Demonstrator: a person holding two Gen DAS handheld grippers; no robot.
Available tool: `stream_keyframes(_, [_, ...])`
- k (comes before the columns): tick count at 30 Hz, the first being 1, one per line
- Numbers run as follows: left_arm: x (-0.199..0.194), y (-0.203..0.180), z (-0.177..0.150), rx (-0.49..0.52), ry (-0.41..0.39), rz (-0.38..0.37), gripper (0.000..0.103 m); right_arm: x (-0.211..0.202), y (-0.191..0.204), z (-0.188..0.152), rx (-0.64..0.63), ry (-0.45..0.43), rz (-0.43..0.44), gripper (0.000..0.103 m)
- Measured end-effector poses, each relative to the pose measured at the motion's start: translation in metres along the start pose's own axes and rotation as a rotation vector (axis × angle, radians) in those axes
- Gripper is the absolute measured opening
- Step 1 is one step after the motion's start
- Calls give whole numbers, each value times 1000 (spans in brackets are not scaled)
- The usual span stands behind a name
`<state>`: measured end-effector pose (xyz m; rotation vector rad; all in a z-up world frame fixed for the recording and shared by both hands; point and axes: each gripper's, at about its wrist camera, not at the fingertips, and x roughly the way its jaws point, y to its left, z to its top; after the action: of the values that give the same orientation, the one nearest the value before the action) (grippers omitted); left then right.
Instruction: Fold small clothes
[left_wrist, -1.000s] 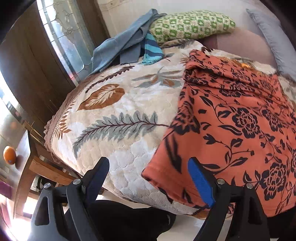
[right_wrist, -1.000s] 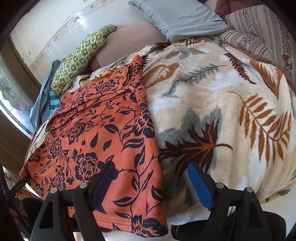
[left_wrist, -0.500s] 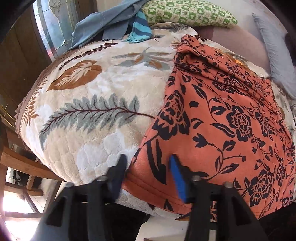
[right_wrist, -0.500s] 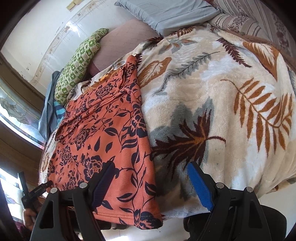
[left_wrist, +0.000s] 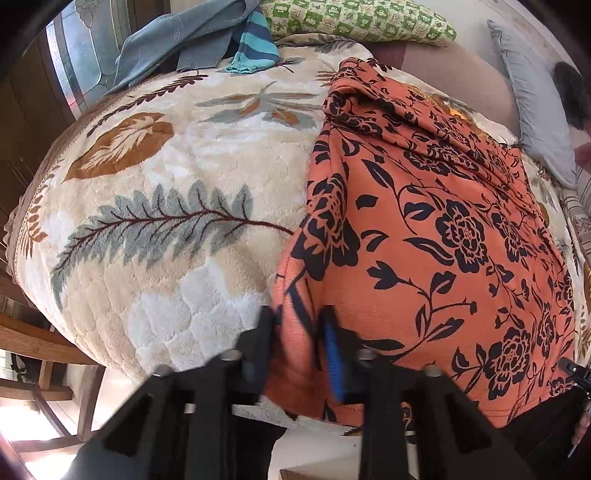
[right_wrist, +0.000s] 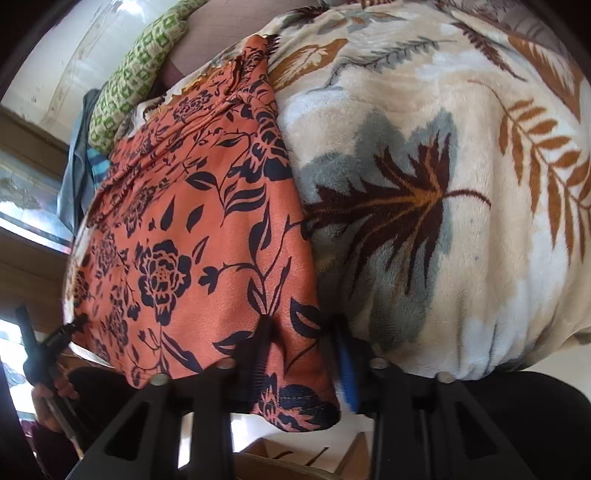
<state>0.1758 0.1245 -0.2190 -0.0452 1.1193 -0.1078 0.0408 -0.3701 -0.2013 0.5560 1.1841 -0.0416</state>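
Note:
An orange garment with a black flower print (left_wrist: 436, 236) lies spread on the bed, its near hem hanging over the bed's front edge. My left gripper (left_wrist: 297, 328) is shut on the hem's left corner, and the cloth bunches between its fingers. The garment also shows in the right wrist view (right_wrist: 192, 236). My right gripper (right_wrist: 301, 343) is closed around the hem's right corner, with orange cloth between its fingers. The left gripper and the hand holding it show at the far left of the right wrist view (right_wrist: 44, 354).
A cream leaf-print blanket (left_wrist: 177, 221) covers the bed. A grey-blue garment and a striped teal cloth (left_wrist: 207, 40) lie at the far left corner. A green patterned pillow (left_wrist: 354, 18) and a grey pillow (left_wrist: 535, 110) lie at the head. A wooden chair (left_wrist: 33, 343) stands left of the bed.
Both grippers have moved in to the garment's near hem and shut on its corners, the left on the left corner and the right on the right corner.

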Motion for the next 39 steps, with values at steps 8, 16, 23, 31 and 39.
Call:
stream_keyframes(8, [-26, 8, 25, 11, -30, -140, 7, -33, 6, 17, 13, -25, 266, 6])
stream_keyframes(16, [-51, 7, 113, -24, -72, -277, 7, -58, 15, 99, 98, -184, 511, 6])
stream_keyframes(23, [-14, -14, 251, -66, -32, -280, 7, -30, 31, 238, 164, -275, 511, 6])
stream_keyframes(31, [121, -51, 363, -87, 56, -155, 28, 77, 6, 381, 365, -292, 413, 10])
stream_keyframes(39, [130, 14, 361, -310, -145, -131, 64, 142, -56, 379, 575, -347, 603, 11])
